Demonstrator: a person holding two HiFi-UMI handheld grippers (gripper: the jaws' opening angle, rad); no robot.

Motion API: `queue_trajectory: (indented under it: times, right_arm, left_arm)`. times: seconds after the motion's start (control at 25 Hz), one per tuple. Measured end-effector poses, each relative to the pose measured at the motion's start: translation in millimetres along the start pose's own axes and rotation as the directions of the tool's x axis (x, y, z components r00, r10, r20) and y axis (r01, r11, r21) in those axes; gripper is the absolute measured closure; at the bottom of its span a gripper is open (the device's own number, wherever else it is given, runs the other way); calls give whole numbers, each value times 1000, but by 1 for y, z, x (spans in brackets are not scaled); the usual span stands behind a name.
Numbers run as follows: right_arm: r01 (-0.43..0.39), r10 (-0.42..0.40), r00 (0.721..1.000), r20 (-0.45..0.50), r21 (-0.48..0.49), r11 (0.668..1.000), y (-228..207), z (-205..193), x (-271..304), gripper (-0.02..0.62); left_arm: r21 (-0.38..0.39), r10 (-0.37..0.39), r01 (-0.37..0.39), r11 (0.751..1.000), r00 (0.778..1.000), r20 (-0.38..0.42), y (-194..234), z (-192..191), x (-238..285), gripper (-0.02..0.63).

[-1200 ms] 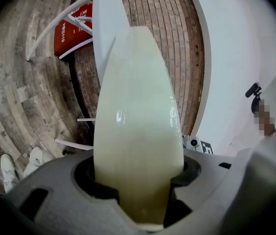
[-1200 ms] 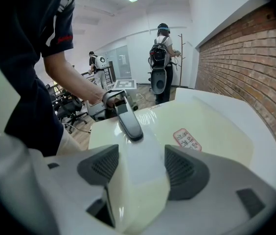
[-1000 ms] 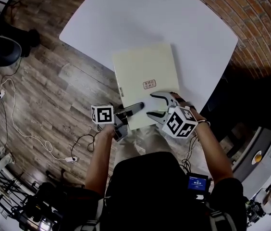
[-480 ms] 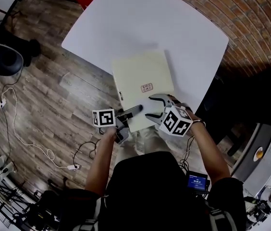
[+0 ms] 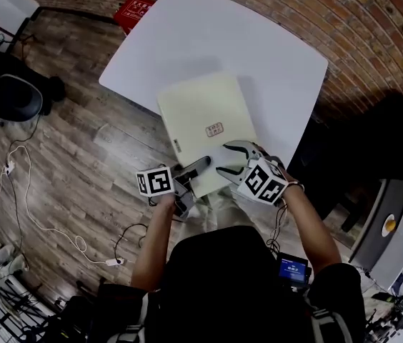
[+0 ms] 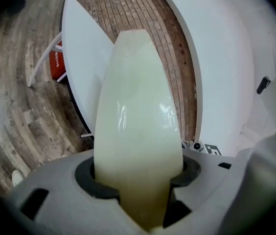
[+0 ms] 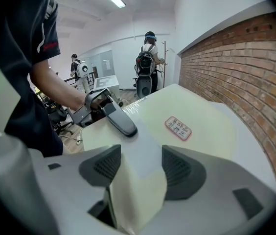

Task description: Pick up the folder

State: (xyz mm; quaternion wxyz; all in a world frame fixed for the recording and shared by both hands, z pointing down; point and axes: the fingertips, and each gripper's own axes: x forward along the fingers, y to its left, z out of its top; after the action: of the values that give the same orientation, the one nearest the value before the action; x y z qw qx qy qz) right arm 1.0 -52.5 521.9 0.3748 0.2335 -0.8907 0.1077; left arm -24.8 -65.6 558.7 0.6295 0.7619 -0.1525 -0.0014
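Head view: the cream folder [image 5: 205, 116] lies over the near side of the white table [image 5: 209, 34], its near edge hanging out past the table's rim toward the person. A small red-printed label [image 5: 214, 129] sits on its upper face.

Both tools have that overhanging edge. The left gripper [image 5: 198, 166] is clamped on the near left part of the folder. In the left gripper view the cream board fills the whole gap, with both pads pressed against its faces. The right gripper [image 5: 224, 157] has the near right corner. Its jaws have just been closing, and in the right gripper view the folder stands between the ribbed pads, which bear on it from either side.

Whether the far edge has cleared the table or rests on it is hard to say from above; it may be slightly raised.

As for handling, the folder looks like a stiff, fairly thick board case rather than a floppy sleeve. It holds flat with no sag where it overhangs. It is probably light to moderate in weight, depending on what it holds. Its skin is glossy, catching reflections in the left gripper view, so it may slide in a shallow grip. The sensible hold is the one in place: two bites set apart along the edge nearest the person, each taken deep enough for the pads to sit on the flat faces. Lifting evenly on both sides should stop it twisting or swinging open.
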Motion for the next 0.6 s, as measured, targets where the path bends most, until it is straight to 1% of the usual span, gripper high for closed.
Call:
queue_trajectory:
  times: [0.08, 0.16, 0.28, 0.4, 0.52, 0.6]
  right_arm:
    - [49, -49, 999, 5, -9, 999, -4, 6, -9, 358]
    - [108, -108, 994, 18, -14, 994, -8, 11, -17, 438]
    - [217, -216, 975, 43, -19, 976, -19, 19, -31, 525]
    - [310, -311, 949, 53, 14, 951, -30, 28, -44, 551]
    - [390, -392, 918, 53, 48, 920, -41, 38, -55, 558]
    - [428, -433, 899, 62, 73, 901, -43, 46, -61, 561]
  left_arm:
    - [36, 14, -15, 999, 1000, 14, -8, 5, -3, 342]
    - [81, 43, -45, 996, 999, 27, -15, 12, -7, 342]
    - [172, 93, -101, 980, 994, 52, -26, 24, -16, 342]
    - [230, 117, -133, 964, 990, 80, -39, 35, -27, 342]
    - [258, 131, -156, 954, 985, 112, -51, 44, -37, 341]
    - [277, 139, -172, 945, 981, 133, -59, 49, -43, 341]
